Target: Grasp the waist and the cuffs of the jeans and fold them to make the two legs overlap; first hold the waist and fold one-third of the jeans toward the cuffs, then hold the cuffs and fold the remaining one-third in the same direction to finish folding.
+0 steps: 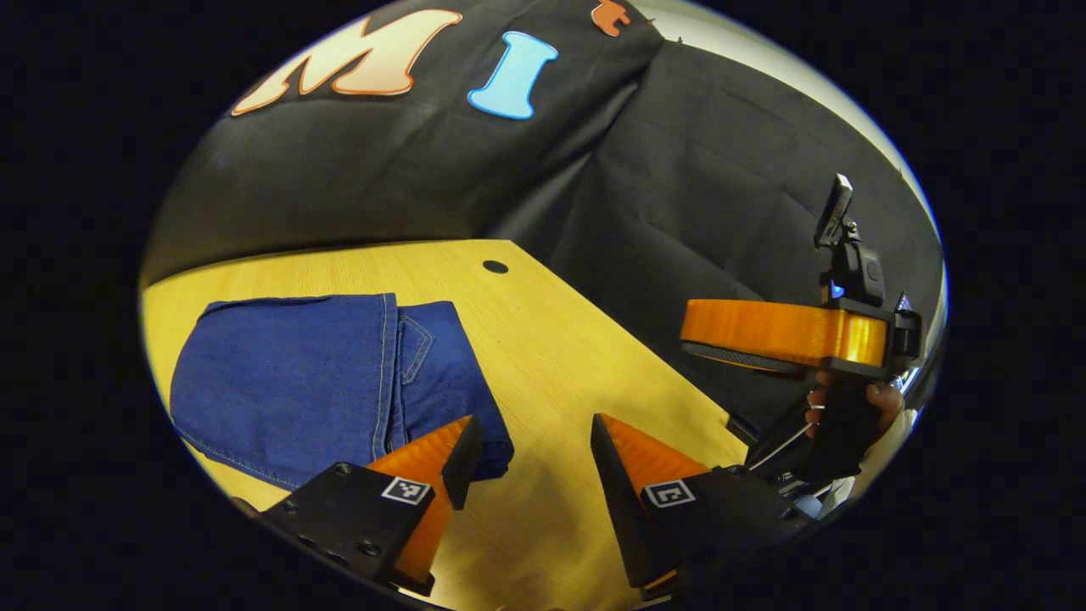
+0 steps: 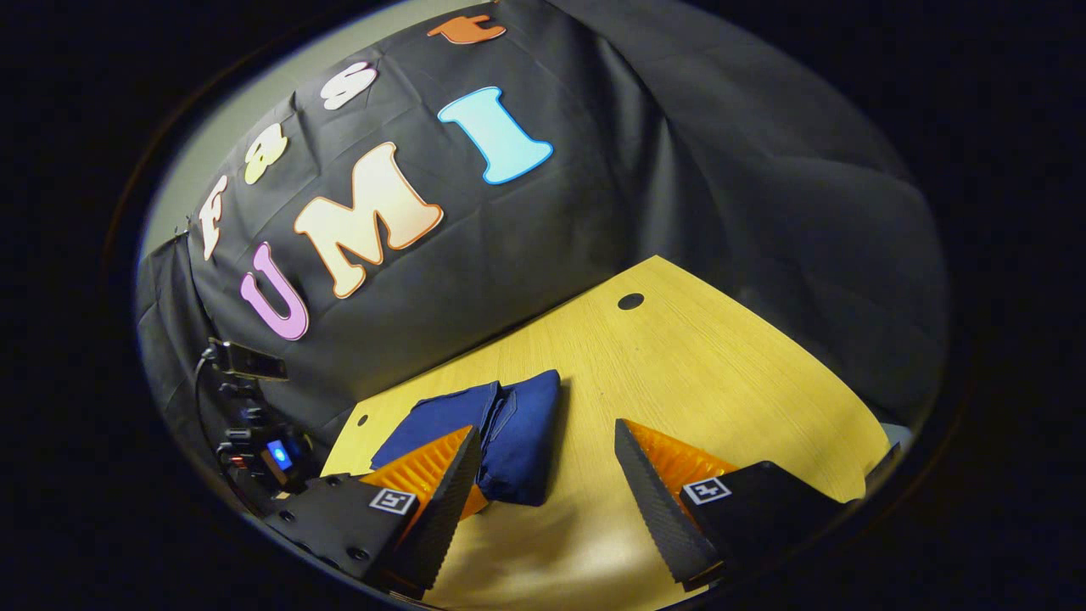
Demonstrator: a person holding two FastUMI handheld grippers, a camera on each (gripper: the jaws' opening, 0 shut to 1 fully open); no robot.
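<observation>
Jeans [image 1: 327, 382] lie folded into a compact blue bundle on the table [image 1: 560, 339], in the lower left of the left gripper view. A stitched seam runs down the middle of the bundle and a back pocket shows just right of it. The bundle's near right corner sits just behind the tip of the left gripper's [image 1: 530, 454] left finger; whether they touch cannot be told. That gripper is released, its two fingers spread wide with bare wooden tabletop between them, holding nothing.

At the right edge of the same view the right gripper [image 1: 785, 335] hangs above and beyond the table's right side, against the black cloth wall. A hand [image 1: 853, 407] grips its dark handle from below, and a small device on a mount stands up from its top. Its fingertips cannot be made out there.

In the right gripper view the jeans [image 2: 501, 428] appear as a thick folded stack in the lower centre-left of the frame, on the table [image 2: 721, 365]. The right gripper [image 2: 550, 465] is also spread open and empty, its left finger overlapping the bundle's near edge in the picture, its right finger over bare wood well to the right. A round hole [image 2: 630, 301] marks the tabletop near its far corner, and a smaller one shows near the table's left end. Some equipment with a blue light [image 2: 278, 454] stands at the lower left, beside the table.
</observation>
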